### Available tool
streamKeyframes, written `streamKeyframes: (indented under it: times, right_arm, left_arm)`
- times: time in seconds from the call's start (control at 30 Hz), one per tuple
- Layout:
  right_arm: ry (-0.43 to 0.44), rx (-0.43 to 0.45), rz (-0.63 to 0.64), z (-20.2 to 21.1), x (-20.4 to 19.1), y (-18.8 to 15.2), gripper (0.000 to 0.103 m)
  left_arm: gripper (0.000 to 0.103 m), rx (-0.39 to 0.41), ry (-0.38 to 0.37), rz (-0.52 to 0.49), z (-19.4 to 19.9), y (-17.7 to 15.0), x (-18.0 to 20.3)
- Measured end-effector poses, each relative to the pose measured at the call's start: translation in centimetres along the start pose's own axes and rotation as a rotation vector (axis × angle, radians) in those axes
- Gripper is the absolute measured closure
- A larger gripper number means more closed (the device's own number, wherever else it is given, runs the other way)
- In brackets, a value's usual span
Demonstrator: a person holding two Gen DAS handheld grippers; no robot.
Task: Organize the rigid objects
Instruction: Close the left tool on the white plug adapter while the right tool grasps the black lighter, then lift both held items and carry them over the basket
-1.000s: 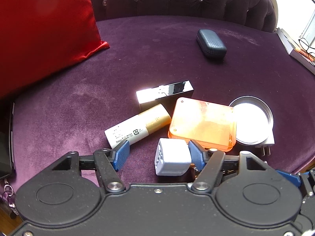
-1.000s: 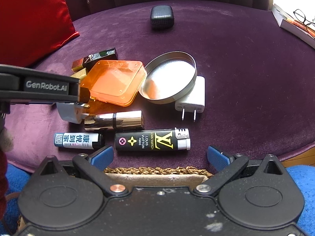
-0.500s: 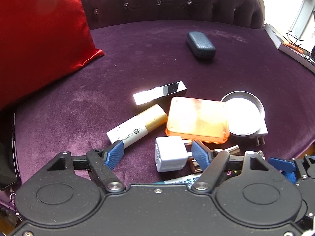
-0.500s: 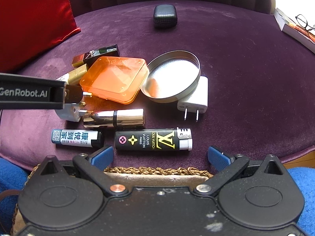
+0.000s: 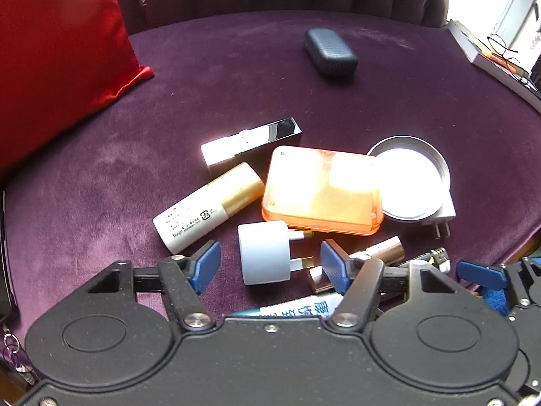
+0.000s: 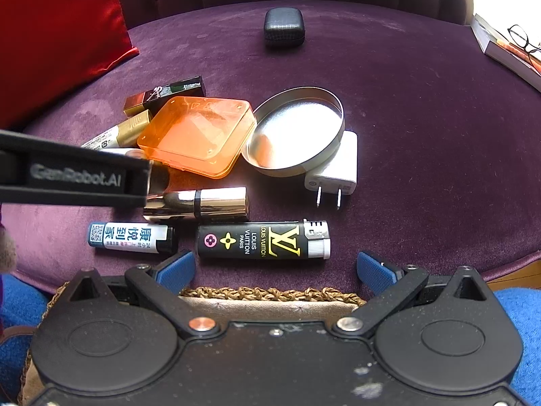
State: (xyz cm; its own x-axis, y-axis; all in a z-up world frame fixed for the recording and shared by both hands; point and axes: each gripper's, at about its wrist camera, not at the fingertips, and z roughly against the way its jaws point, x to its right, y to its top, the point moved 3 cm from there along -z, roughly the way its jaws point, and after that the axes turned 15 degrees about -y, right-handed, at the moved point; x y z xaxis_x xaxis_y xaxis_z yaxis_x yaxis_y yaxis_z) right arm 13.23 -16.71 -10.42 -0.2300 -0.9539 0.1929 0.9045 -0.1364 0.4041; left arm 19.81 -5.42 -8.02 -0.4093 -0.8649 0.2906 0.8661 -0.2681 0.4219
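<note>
A pile of small rigid items lies on the purple velvet seat. My left gripper is open, its blue fingers on either side of a white plug adapter that rests on the seat. Beyond it lie a white-and-gold tube, a mirrored lipstick box, an orange plastic case and a round metal tin. My right gripper is open and empty, just in front of a black lighter. A blue-and-white lighter, a metallic lipstick and a white charger lie nearby.
A red cushion leans at the back left. A dark glasses case lies far back on the seat. A book with glasses on it is at the right. A woven basket rim sits under my right gripper.
My left gripper has drawn back and lowered a little. The white adapter has turned so its prongs point right. The right gripper has barely moved.
</note>
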Motion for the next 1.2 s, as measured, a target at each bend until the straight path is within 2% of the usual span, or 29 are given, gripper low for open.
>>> streamKeyframes:
  times: [0.07, 0.2, 0.27, 0.33, 0.4, 0.8, 1.2]
  right_arm:
    - [-0.001, 0.001, -0.001, 0.0, 0.0, 0.0, 0.0]
    - [-0.002, 0.011, -0.01, 0.2, 0.1, 0.0, 0.001]
    - [-0.008, 0.02, -0.011, 0.3, 0.2, -0.1, 0.005]
    - [-0.018, 0.037, -0.007, 0.5, 0.2, 0.0, 0.014]
    - [-0.025, 0.055, 0.0, 0.7, 0.2, 0.0, 0.018]
    - [-0.006, 0.071, -0.02, 1.0, 0.7, 0.0, 0.018]
    - [-0.015, 0.084, -0.031, 2.1, 1.2, 0.1, 0.018]
  left_arm:
    - [0.052, -0.007, -0.003, 0.014, -0.3, 0.0, -0.4]
    - [0.055, -0.004, -0.013, 0.034, -0.6, 0.0, -0.7]
    - [0.057, 0.006, -0.009, 0.026, -0.5, 0.1, -0.6]
    - [0.061, 0.013, -0.008, 0.024, -0.4, 0.3, -0.7]
    - [0.062, 0.018, -0.014, 0.031, -0.3, 0.5, -0.9]
    - [0.062, 0.04, -0.008, 0.039, 0.5, 0.5, -1.1]
    - [0.062, 0.097, -0.004, 0.075, 4.3, -0.4, -0.3]
